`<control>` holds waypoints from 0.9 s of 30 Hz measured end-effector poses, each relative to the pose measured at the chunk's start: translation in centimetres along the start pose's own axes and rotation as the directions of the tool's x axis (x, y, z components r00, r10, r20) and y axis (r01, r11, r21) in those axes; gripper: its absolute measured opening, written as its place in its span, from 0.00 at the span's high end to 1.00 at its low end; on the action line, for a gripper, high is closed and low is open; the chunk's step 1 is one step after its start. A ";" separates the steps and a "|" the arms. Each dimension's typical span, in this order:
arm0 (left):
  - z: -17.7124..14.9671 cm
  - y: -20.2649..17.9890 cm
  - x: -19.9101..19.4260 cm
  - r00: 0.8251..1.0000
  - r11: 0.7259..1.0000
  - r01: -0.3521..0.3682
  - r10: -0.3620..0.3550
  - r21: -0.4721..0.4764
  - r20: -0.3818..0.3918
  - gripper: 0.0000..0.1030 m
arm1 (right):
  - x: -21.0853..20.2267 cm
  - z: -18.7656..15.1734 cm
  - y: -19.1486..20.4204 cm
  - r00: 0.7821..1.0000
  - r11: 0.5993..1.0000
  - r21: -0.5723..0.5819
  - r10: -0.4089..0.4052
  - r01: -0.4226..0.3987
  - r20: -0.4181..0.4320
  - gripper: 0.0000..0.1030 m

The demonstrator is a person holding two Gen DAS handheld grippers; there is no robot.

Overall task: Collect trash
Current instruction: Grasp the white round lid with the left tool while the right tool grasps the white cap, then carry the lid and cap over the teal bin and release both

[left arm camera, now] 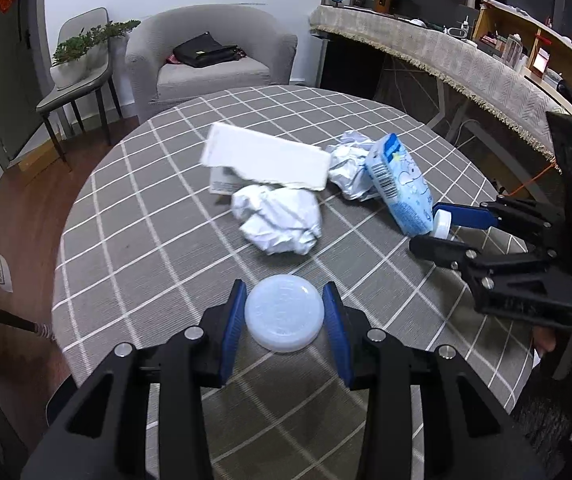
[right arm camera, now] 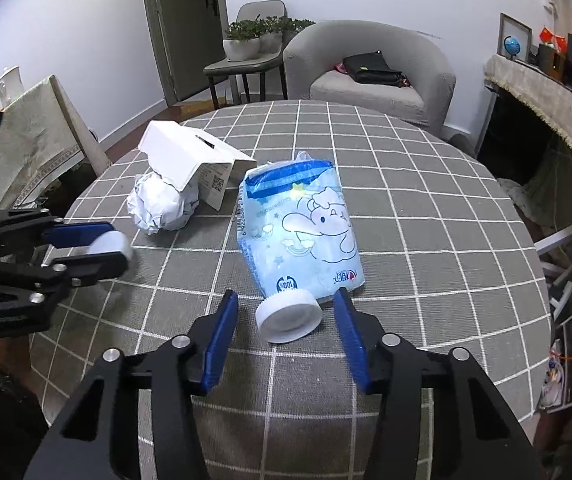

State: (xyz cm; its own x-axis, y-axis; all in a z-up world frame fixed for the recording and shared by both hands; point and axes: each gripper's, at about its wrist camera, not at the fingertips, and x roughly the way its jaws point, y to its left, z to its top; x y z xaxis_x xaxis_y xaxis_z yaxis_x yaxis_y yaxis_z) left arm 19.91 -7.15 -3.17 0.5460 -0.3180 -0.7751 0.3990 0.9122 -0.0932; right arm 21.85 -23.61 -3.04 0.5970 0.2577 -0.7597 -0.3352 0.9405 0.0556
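My left gripper (left arm camera: 284, 322) jaws pinch the lid (left arm camera: 283, 313); my right gripper (right arm camera: 286, 320) jaws look apart around the cap (right arm camera: 289, 316), so it may slip.

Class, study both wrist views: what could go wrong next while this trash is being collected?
The white bottle cap sits loose between the right tongs, right beside the blue printed packet; closing may pinch the packet or flick the cap away. The left tongs hold the round plastic lid only by its rim, so it might slip.

the right gripper (right arm camera: 286, 316) brackets a white cap (right arm camera: 288, 317) touching the blue wipes pack (right arm camera: 302, 232) on the checked tablecloth (right arm camera: 426, 220).
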 end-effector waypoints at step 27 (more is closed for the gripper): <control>-4.8 10.2 -7.9 0.991 0.981 -0.105 0.117 -0.163 0.065 0.59 | -1.4 3.2 12.9 0.985 0.983 -0.098 0.164 -0.158 0.056 0.70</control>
State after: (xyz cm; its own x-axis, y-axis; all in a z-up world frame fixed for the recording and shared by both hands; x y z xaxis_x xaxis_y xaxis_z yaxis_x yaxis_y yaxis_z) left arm 16.12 5.93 -1.03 0.6356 -0.2252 -0.7385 0.2139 0.9704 -0.1119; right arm 19.01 -11.12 0.76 0.5737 0.4200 -0.7031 -0.4947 0.8619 0.1112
